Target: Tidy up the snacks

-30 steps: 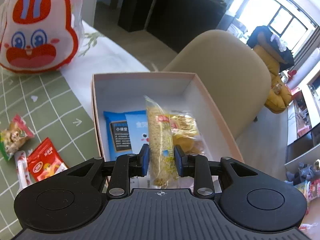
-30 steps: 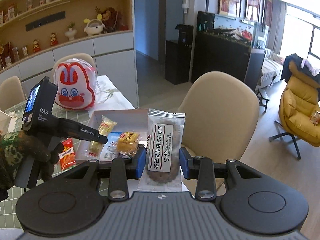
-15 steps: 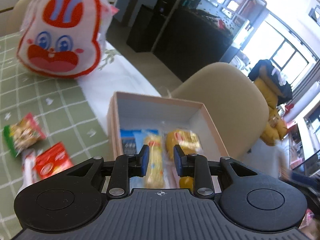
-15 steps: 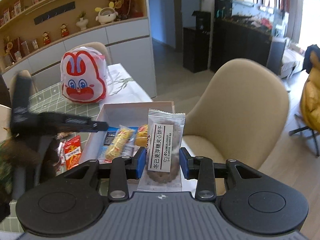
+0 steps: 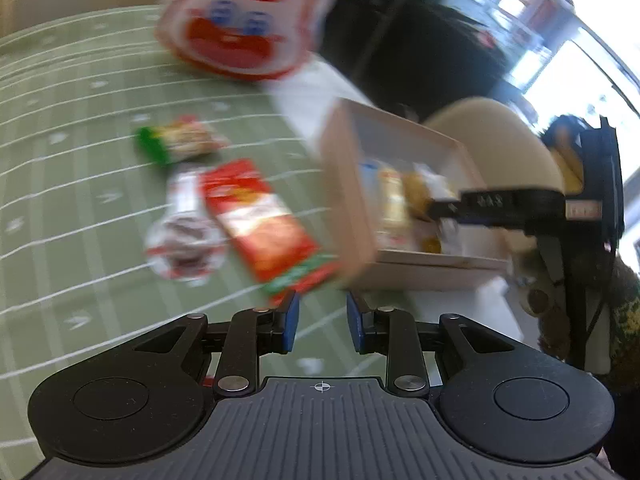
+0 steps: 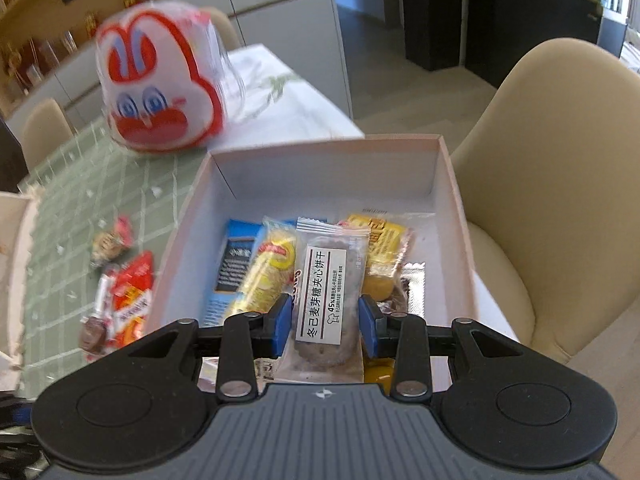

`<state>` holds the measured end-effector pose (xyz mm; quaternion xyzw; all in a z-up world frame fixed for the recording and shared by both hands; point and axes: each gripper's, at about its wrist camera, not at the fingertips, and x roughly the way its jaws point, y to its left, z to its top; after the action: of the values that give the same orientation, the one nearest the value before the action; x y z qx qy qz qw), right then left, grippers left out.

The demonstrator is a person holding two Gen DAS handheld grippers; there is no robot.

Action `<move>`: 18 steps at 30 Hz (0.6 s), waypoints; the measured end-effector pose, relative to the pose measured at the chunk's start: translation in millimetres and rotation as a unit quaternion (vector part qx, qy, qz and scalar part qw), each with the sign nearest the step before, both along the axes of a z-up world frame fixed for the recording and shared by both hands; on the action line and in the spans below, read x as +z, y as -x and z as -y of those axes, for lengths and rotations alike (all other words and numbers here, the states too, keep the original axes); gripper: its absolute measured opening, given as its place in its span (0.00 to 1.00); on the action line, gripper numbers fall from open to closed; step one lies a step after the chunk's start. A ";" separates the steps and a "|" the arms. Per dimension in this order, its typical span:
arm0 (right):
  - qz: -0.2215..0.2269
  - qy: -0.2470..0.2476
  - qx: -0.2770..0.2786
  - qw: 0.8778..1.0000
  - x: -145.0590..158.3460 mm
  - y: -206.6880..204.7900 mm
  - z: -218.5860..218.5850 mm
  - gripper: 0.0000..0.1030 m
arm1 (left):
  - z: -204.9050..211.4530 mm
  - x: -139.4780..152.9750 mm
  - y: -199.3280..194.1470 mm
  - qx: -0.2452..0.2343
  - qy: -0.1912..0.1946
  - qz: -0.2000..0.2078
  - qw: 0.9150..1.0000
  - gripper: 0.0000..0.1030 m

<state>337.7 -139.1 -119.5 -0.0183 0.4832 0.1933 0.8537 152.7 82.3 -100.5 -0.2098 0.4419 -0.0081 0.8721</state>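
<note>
a beige moulded chair (image 6: 560, 184) is seen at the far edge of the worktop (image 6: 288, 108), which is covered partly by a green grid-patterned mat (image 5: 80, 184) and partly by white cloth. grey floor (image 6: 384, 92) is shown beyond. white cabinet fronts (image 6: 288, 12) are topped by a wooden shelf with small ornaments. dark cabinets (image 6: 520, 12) are set farther back. bright window light (image 5: 576, 64) is seen behind.

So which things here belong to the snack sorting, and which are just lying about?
Part of the job:
- box with snacks inside
- biscuit packet gripped by the right claw
- red packet, green-ended packet and white wrapper on the mat
- left claw, nothing in it

Lying about:
- rabbit bag
- beige chair
- green mat
</note>
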 end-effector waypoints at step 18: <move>0.084 0.000 0.125 0.989 50.7 33.2 -92.0 0.75 | -63.9 -15.2 49.2 0.076 -0.005 -0.020 0.997 0.29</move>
<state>304.5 -47.1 -68.7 -0.0946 0.4033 0.2968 0.8604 103.5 146.2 -115.7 -0.2386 0.4418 0.0646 0.8624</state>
